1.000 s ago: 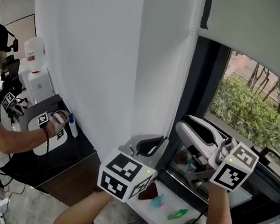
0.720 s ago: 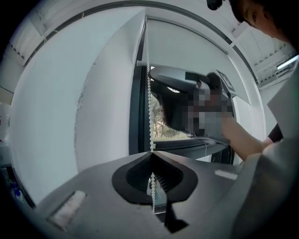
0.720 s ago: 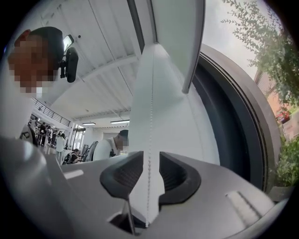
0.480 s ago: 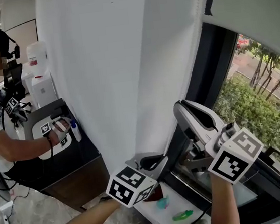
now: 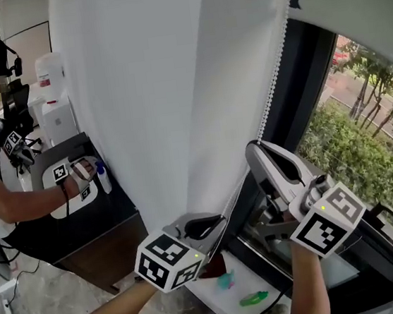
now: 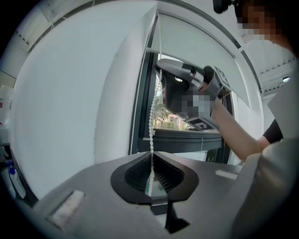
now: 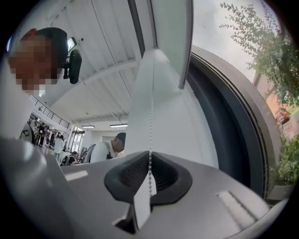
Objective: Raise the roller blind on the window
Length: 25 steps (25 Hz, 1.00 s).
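My left gripper [image 5: 214, 223] sits low by the plain white wall [image 5: 138, 89], clenched on the thin white beaded chain [image 5: 272, 79]. The chain runs up and right to my right gripper [image 5: 256, 151], whose jaws have just been closing and now pinch the same chain. Further right, the pale fabric roller blind [image 5: 355, 5] covers the upper part of the dark-framed window [image 5: 297, 105]. Green shrubs [image 5: 353, 162] show below.

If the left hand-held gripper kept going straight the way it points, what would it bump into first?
Besides the bead chain it grips, the left hand-held gripper points at the window glass, just above the dark frame bar. Probably the glass first, though depth is unclear.
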### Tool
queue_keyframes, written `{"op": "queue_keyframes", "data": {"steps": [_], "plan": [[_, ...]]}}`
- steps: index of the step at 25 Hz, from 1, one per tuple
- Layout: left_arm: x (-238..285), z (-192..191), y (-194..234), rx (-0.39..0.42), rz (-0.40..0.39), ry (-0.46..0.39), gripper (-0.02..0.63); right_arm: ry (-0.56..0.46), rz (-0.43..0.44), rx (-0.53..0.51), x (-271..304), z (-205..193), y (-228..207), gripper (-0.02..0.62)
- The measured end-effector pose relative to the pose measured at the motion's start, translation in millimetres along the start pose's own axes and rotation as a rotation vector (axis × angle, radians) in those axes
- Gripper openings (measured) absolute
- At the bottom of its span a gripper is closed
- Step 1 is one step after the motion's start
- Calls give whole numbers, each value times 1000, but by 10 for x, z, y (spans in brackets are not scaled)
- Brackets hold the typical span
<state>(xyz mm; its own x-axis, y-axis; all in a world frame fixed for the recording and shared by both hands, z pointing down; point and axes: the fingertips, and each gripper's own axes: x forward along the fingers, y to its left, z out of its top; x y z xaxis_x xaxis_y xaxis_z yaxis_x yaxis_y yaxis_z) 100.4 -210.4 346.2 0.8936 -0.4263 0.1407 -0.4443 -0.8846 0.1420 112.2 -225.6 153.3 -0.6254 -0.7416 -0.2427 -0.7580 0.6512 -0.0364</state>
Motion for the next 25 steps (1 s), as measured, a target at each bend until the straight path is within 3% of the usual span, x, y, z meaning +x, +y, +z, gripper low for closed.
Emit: {"op": "queue_keyframes", "data": {"steps": [2, 7, 11, 16, 25], "plan": [[-92, 212, -76, -6, -26, -61, 61, 10, -7, -14, -24, -44, 1, 17], [-282, 910, -169, 52, -39, -204, 66, 74, -10, -9, -54, -371, -9, 15], [-363, 1359, -155, 95, -1, -294, 66, 131, -14, -13, -139, -679, 20, 15], [-232, 1502, -189, 131, -3, -291, 66, 228, -20, -13, -237, -1135, 51, 15], [-25, 1465, -207, 169, 1, -254, 86, 252, -40, 41, -419, -1406, 53, 15]]}}
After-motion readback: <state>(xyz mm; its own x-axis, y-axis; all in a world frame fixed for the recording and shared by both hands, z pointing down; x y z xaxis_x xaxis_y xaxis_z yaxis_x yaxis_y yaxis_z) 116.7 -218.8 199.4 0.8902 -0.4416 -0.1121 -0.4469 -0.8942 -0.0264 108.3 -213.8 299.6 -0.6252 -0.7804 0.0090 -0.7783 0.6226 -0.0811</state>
